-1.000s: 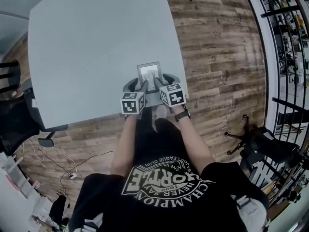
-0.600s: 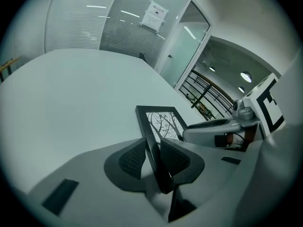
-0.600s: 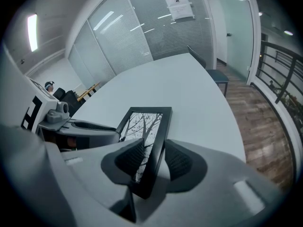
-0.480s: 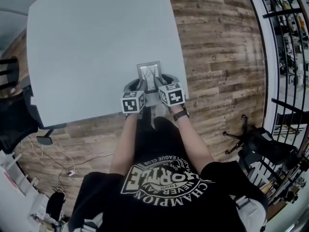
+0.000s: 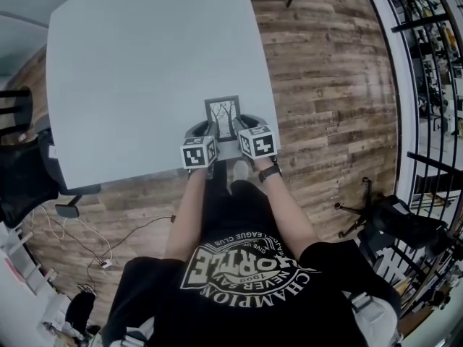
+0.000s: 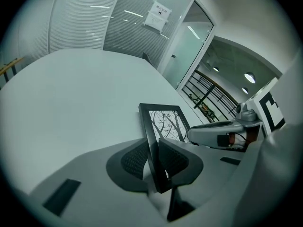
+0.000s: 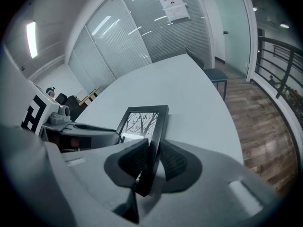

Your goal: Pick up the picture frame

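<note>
Wood-plank floor [image 5: 325,85] surrounds the counter on the near and right sides.

Pale grey counter [image 5: 145,71]: bare apart from the task's thing, which sits at the counter's near edge, toward its right corner.

Left claw [image 5: 205,131] and right claw [image 5: 243,127]: both over the counter's near edge, side by side and pointing steeply down at it.
- Left claw [image 6: 152,157]: jaws closing, the frame's left rail between the ribbed pads, which look to be on it.
- Right claw [image 7: 151,162]: jaws closing, the right rail between its pads in the same way.

Picture frame [image 5: 222,116]: black, with a bare-tree print, held between the two claws. Its far end seems close to the counter top.

Progress, as I judge it: the reach is done and the grip is being made on both rails. The lift off the counter is what remains, and no view shows clear air under the frame.

Views compared:
- The head view gives the frame's place on the counter and the even flanking of the claws, but not the pads.
- The left gripper view alone shows the left pads on the rail, with the right claw beyond the frame [image 6: 163,122].
- The right gripper view alone shows the right rail's grip, and the print on the frame [image 7: 142,122] most plainly.
</note>
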Action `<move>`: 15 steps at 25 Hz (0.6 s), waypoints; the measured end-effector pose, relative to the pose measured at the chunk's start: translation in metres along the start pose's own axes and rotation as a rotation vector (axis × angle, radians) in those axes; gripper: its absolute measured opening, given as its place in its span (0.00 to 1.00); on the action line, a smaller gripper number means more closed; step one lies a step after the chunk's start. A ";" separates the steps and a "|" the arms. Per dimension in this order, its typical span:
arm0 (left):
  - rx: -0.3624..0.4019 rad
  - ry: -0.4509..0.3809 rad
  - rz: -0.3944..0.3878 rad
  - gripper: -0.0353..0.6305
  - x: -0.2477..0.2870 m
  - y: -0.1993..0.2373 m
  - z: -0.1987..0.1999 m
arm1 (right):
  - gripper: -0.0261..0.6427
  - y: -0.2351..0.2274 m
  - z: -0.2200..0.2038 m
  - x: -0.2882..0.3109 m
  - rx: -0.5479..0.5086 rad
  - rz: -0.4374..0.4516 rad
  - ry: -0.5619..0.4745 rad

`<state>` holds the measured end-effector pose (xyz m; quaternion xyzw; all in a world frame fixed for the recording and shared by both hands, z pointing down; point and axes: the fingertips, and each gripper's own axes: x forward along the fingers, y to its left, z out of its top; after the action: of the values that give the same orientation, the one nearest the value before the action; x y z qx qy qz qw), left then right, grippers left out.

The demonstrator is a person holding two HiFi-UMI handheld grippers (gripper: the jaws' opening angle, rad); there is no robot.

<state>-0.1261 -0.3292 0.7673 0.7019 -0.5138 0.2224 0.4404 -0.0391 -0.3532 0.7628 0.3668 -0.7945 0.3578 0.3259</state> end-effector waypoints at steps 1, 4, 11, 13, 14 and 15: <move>-0.001 -0.008 0.001 0.17 -0.003 -0.001 0.001 | 0.15 0.002 0.002 -0.002 -0.005 0.000 -0.006; 0.004 -0.047 0.003 0.17 -0.013 -0.005 0.011 | 0.15 0.006 0.013 -0.011 -0.024 0.003 -0.040; 0.008 -0.168 0.017 0.16 -0.051 -0.025 0.056 | 0.15 0.019 0.059 -0.053 -0.081 -0.035 -0.172; 0.016 -0.215 0.043 0.16 -0.066 -0.032 0.071 | 0.15 0.025 0.074 -0.069 -0.107 -0.049 -0.216; 0.021 -0.237 0.051 0.16 -0.074 -0.037 0.076 | 0.15 0.029 0.080 -0.077 -0.117 -0.054 -0.236; 0.025 -0.259 0.054 0.16 -0.083 -0.041 0.081 | 0.15 0.033 0.086 -0.087 -0.125 -0.057 -0.255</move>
<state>-0.1310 -0.3503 0.6461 0.7161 -0.5822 0.1482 0.3554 -0.0429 -0.3764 0.6388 0.4106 -0.8396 0.2485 0.2544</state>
